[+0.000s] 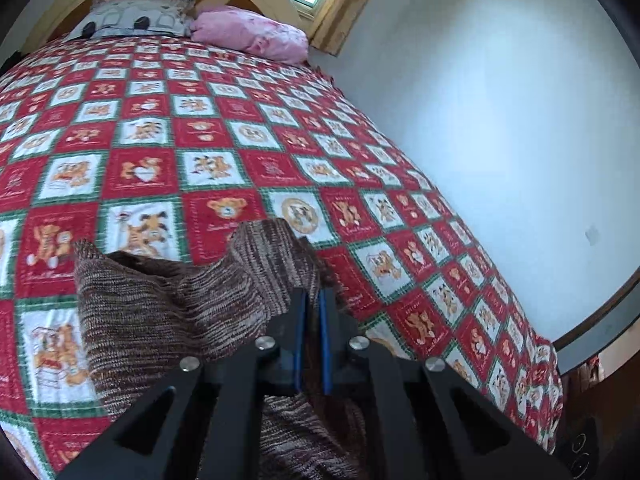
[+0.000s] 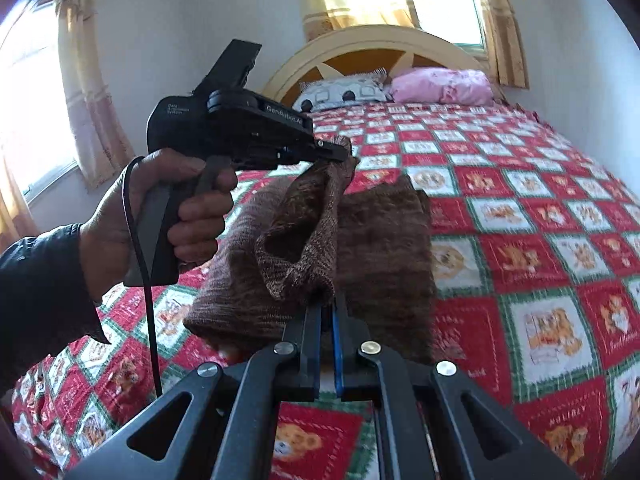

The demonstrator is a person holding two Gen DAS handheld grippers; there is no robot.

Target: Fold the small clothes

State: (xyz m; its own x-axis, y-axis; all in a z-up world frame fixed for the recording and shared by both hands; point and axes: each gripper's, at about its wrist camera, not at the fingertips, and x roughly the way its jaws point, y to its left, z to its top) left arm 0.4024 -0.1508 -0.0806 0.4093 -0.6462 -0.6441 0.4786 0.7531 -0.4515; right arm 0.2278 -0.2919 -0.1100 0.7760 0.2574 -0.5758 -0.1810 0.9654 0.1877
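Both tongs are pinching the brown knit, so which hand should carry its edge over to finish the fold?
Probably left: the left tongs hold a raised corner of the knit above the flat part, while the right tongs pin the near edge low.

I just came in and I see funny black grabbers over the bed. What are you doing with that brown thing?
A person is folding a small brown knitted garment on the bed's teddy-bear quilt. Each hand holds a gripper. The left gripper pinches one part of the garment and holds it up off the bed, and the right gripper is shut on another edge. Part of the garment hangs between them, the rest lies on the quilt. The fold isn't finished yet.
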